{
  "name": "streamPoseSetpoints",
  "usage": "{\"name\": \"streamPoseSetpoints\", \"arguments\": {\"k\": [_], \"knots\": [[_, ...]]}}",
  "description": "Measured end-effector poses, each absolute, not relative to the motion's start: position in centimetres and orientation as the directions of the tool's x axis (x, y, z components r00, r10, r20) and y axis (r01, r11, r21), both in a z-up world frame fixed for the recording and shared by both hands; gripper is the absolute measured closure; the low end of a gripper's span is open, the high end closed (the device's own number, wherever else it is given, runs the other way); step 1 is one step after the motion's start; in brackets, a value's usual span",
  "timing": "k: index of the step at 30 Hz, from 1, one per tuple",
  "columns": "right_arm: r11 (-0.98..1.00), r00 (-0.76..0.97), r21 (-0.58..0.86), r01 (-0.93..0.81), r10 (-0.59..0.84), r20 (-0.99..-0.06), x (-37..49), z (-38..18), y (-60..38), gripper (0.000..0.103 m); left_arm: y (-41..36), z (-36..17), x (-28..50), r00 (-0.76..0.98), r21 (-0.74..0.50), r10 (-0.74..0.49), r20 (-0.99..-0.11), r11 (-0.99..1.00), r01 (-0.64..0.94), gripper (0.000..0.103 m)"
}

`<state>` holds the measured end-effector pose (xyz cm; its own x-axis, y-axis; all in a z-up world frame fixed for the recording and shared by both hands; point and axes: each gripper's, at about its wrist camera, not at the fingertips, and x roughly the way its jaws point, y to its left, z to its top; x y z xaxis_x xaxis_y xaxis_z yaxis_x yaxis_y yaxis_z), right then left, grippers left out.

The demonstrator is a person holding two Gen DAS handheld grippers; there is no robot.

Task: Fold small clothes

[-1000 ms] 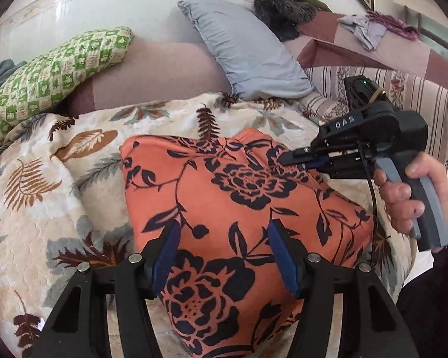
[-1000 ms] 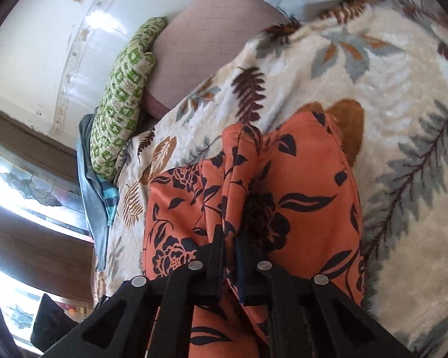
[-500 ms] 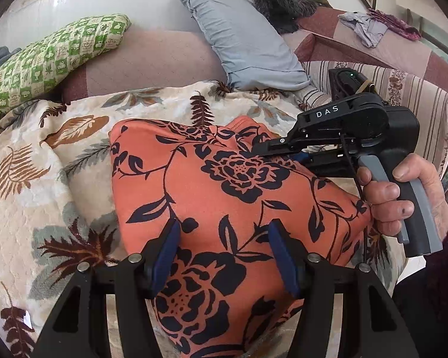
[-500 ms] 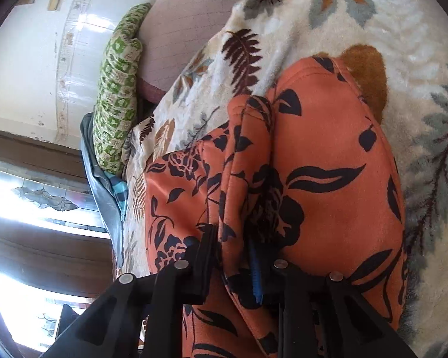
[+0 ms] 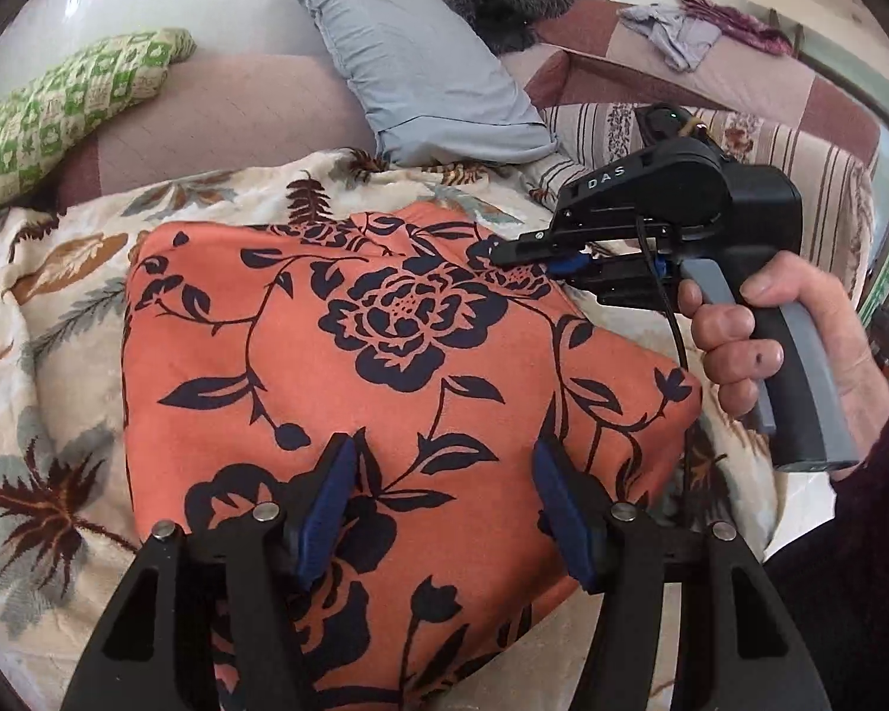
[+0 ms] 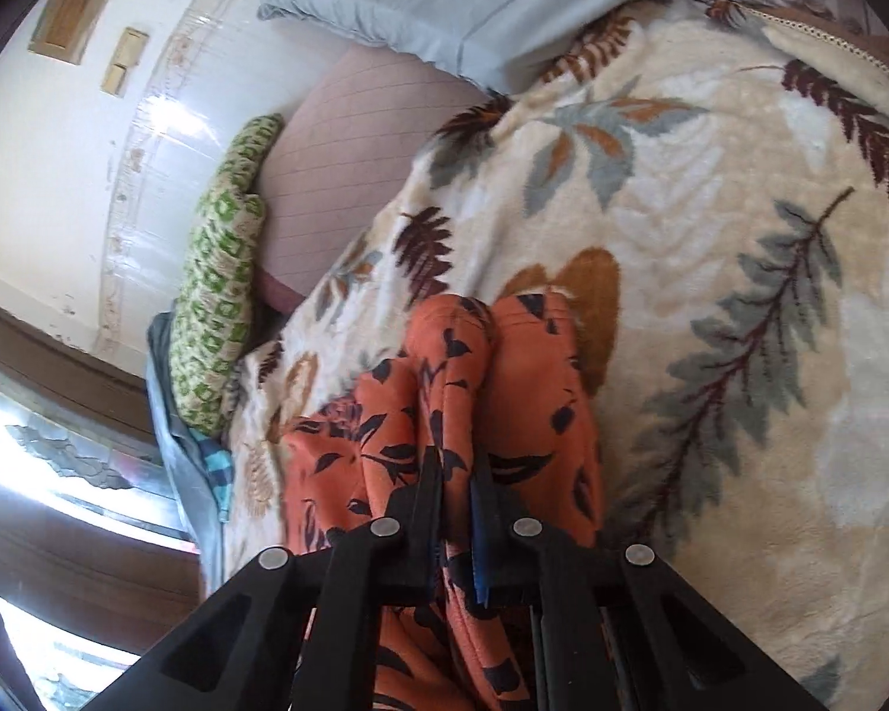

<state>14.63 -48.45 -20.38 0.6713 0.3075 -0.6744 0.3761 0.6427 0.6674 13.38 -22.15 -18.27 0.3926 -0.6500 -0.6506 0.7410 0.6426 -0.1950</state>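
Across the leaf-patterned blanket (image 5: 71, 308) the orange floral garment (image 5: 349, 367) lies spread, filling the middle of the left wrist view and running down toward six o'clock under the left gripper (image 5: 444, 497). That gripper hovers with its blue-padded jaws standing fairly wide and no cloth pinched between them; the fabric shows flat beneath the gap, which suggests it is being kept free to pin or catch the near edge once the fold comes over. At three o'clock in the same view a hand (image 5: 776, 343) squeezes the handle of the right gripper (image 5: 504, 252), whose tips reach the garment's far right corner. Seen from its own camera, the right gripper (image 6: 456, 474) is clamped tight on a bunched ridge of the cloth, with the fabric rising between the pads toward twelve o'clock. Holding an edge this way probably serves to lift and carry that side across the rest. A grey-blue pillow (image 5: 421, 65) and a green checked cushion (image 5: 71, 101) rest at the back, clear of the work.
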Motion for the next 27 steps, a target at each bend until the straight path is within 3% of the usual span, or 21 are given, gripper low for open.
{"name": "streamPoseSetpoints", "arguments": {"k": [3,6,8,10,12,14,17,21,25,27], "knots": [[0.647,0.624,0.612,0.454,0.259,-0.737,14.6,-21.7,-49.6,0.095,-21.7,-17.7,13.8,0.362,-0.226,-0.668,-0.65,0.625,0.747,0.04],[0.579,0.64,0.667,0.47,0.297,-0.709,14.5,-21.5,-50.1,0.091,-19.8,-16.2,15.0,0.348,-0.31,-0.703,-0.62,0.627,0.715,0.04],[0.584,0.678,0.663,0.469,0.243,-0.694,14.0,-19.8,-50.1,0.091,-18.2,-14.8,15.1,0.386,-0.316,-0.724,-0.572,0.629,0.711,0.039],[0.617,0.747,0.674,0.406,0.202,-0.634,13.6,-17.7,-49.2,0.089,-16.8,-13.5,15.2,0.451,-0.269,-0.703,-0.55,0.66,0.701,0.039],[0.64,0.789,0.717,0.278,0.273,-0.55,13.9,-16.3,-47.5,0.089,-15.6,-13.2,15.7,0.498,-0.224,-0.658,-0.565,0.703,0.675,0.039],[0.672,0.76,0.721,0.171,0.375,-0.53,15.2,-15.7,-44.7,0.089,-15.0,-13.9,16.8,0.505,-0.211,-0.608,-0.612,0.741,0.637,0.039],[0.689,0.67,0.718,0.104,0.485,-0.562,17.0,-16.5,-40.6,0.089,-15.0,-15.7,17.9,0.479,-0.193,-0.541,-0.692,0.777,0.599,0.039],[0.777,0.507,0.576,0.254,0.4,-0.763,18.6,-21.1,-38.8,0.092,-16.8,-18.4,17.4,0.453,-0.066,-0.428,-0.782,0.78,0.622,0.038],[0.755,0.51,0.599,0.266,0.417,-0.752,18.2,-21.5,-39.6,0.096,-16.0,-18.0,18.4,0.417,-0.155,-0.463,-0.782,0.793,0.589,0.038],[0.764,0.536,0.598,0.242,0.409,-0.739,17.8,-20.5,-39.6,0.092,-15.5,-17.0,18.8,0.42,-0.185,-0.476,-0.772,0.802,0.568,0.038]]}}
